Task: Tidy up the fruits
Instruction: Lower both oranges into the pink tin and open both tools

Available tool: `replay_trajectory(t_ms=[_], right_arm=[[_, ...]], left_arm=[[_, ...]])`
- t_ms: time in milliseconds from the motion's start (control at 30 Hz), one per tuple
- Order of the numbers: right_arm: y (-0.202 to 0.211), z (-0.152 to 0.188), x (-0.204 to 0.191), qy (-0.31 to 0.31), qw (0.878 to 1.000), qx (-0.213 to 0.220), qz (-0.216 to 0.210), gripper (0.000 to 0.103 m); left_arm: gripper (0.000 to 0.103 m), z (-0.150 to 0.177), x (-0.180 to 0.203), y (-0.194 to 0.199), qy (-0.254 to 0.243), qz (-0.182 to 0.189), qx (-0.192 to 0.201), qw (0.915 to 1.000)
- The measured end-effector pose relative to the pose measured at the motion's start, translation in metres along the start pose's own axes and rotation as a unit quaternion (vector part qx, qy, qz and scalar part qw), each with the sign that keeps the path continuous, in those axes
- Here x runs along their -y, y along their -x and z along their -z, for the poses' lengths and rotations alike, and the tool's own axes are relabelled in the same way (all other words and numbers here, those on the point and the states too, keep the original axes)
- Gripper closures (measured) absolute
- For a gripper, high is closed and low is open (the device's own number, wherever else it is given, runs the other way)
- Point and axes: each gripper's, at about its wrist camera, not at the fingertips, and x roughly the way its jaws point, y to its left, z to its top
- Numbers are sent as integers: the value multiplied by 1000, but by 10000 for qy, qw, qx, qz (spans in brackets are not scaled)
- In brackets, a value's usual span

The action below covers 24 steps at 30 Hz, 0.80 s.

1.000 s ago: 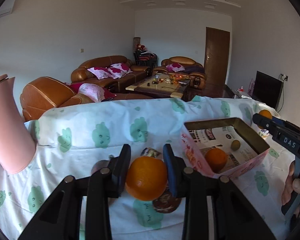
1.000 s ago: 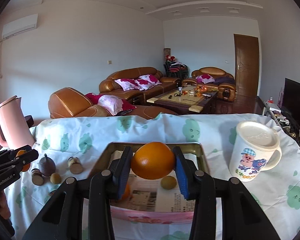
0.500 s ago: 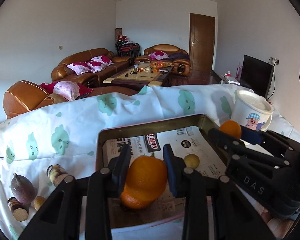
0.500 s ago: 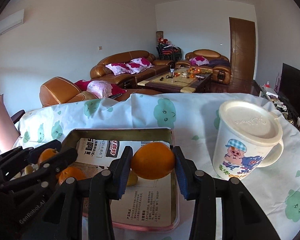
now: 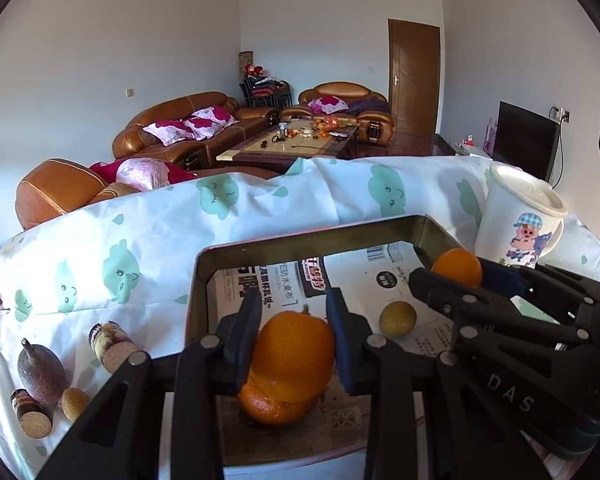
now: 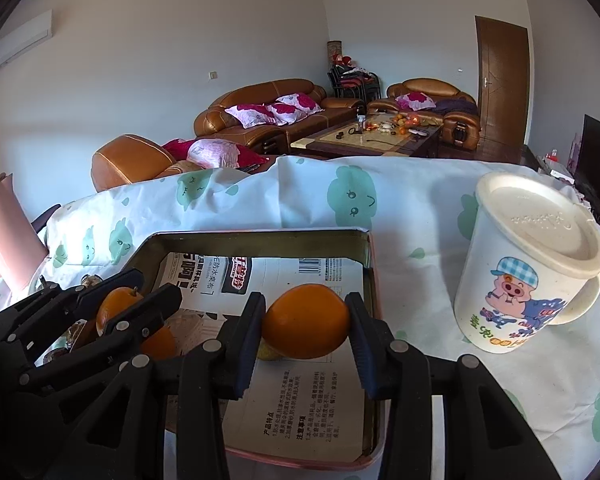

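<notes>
A paper-lined metal tin (image 5: 300, 240) (image 6: 260, 234) lies on the cloud-print cloth. My left gripper (image 5: 294, 336) is shut on an orange (image 5: 294, 354) just over the tin's near left part, above a second orange (image 5: 276, 408) that rests inside. My right gripper (image 6: 306, 320) is shut on another orange (image 6: 306, 322) low over the tin's right side; in the left wrist view this orange (image 5: 458, 268) shows at the right. A small yellow-green fruit (image 5: 398, 318) lies on the paper between them, half hidden in the right wrist view.
A lidded cartoon mug (image 6: 532, 264) stands right of the tin. Left of the tin lie a purple fruit (image 5: 40, 372), two cork-topped jars (image 5: 112, 346), and a small yellowish fruit (image 5: 74, 402). A pink kettle (image 6: 4, 232) stands at the far left.
My left gripper carried its orange rightward from over the cloth to over the tin. The right gripper came down closer to the tin with its orange. Both grips held.
</notes>
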Motion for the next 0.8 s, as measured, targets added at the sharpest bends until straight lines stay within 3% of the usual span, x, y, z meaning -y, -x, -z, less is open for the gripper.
replay_trajectory(t_ms=[333, 433, 500, 600, 667, 800], right_arm=[[-4, 0, 1, -113, 9986, -93, -504, 59], [-6, -1, 3, -215, 9974, -129, -672, 59], [-5, -1, 4, -295, 9967, -114, -742, 59], [-3, -2, 11, -512, 9942, -80, -941, 57], [-2, -2, 16, -691, 9910, -42, -1144, 52], [4, -3, 18, -850, 9886, 168, -1231, 27]], left_arm=[[65, 2, -5, 12, 44, -70, 114, 9999], [49, 1, -5, 21, 4, -403, 277, 9988], [27, 1, -10, 28, 75, -621, 407, 9972], [6, 0, -19, 38, 267, -657, 560, 9959], [1, -1, -24, 43, 367, -621, 631, 9954], [0, -1, -28, 54, 447, -509, 713, 9952]])
